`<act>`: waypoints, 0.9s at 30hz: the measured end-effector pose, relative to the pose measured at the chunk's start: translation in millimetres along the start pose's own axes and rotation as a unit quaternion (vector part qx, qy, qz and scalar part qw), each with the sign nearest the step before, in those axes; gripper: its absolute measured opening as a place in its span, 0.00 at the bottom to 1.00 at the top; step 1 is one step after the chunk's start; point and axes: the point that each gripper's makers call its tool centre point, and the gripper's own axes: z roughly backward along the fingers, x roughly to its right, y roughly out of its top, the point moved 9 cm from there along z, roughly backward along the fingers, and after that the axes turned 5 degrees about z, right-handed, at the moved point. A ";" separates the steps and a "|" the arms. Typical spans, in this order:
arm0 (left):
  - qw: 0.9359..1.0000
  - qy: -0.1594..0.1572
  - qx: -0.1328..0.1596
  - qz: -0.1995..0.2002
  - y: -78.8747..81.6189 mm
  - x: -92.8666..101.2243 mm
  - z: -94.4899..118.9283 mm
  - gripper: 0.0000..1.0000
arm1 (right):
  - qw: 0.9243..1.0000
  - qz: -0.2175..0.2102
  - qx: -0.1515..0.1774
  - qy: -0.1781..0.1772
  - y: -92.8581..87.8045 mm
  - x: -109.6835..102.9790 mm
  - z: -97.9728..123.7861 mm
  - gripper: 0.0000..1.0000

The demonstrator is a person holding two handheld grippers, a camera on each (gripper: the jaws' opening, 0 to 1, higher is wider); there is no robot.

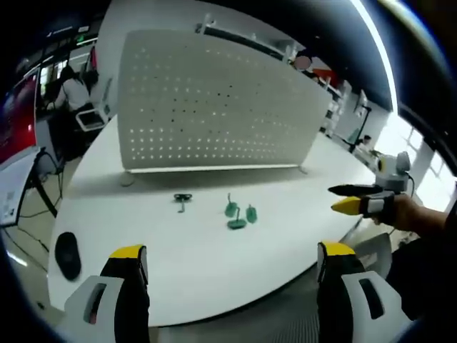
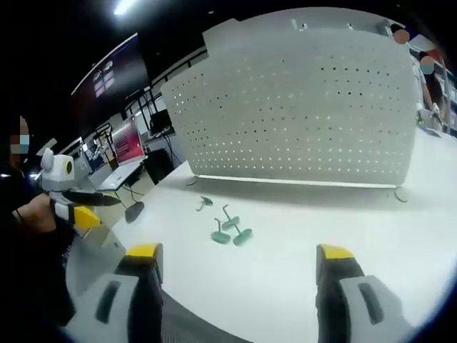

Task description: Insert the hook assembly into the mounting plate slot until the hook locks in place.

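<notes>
A white perforated mounting plate (image 1: pixel 214 103) (image 2: pixel 300 107) stands upright on the white table (image 1: pixel 178 243). In front of it lie three green hooks (image 1: pixel 238 214) (image 2: pixel 230 230) close together and a small dark hook (image 1: pixel 182 200) (image 2: pixel 205 203) a little apart. My left gripper (image 1: pixel 232 268) is open near the table's front edge, well short of the hooks, and it appears at the left of the right gripper view (image 2: pixel 86 204). My right gripper (image 2: pixel 239 264) is open too, nothing between its jaws; it enters the left gripper view from the right (image 1: pixel 353 199).
A black mouse-like object (image 1: pixel 68 254) lies at the table's left front. Monitors and desks (image 2: pixel 125 146) stand beyond the table edge, with a person (image 1: pixel 71 89) seated far left. A hand (image 1: pixel 407 214) holds the right gripper beside the table.
</notes>
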 end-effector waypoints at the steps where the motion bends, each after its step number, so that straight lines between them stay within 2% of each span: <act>1: 1.000 0.001 0.002 0.002 0.2 0.0 0.3 1.00 | 1.000 0.001 0.002 -0.002 0.6 0.8 0.5 0.83; 4: 1.000 0.006 0.005 0.013 -1.2 -2.0 0.6 1.00 | 1.000 -0.009 0.010 -0.008 0.9 5.8 3.0 0.83; 15: 1.000 0.008 0.000 0.012 -5.8 -2.3 -0.6 1.00 | 1.000 -0.026 -0.009 -0.011 -11.0 6.6 5.4 0.85; 21: 1.000 0.005 0.001 0.015 -8.5 1.3 0.5 1.00 | 1.000 0.000 -0.016 0.002 -9.8 0.8 5.1 0.81; 27: 1.000 0.009 -0.001 0.026 -14.7 -2.3 6.7 1.00 | 1.000 -0.003 -0.014 0.004 -10.9 -2.4 4.5 0.79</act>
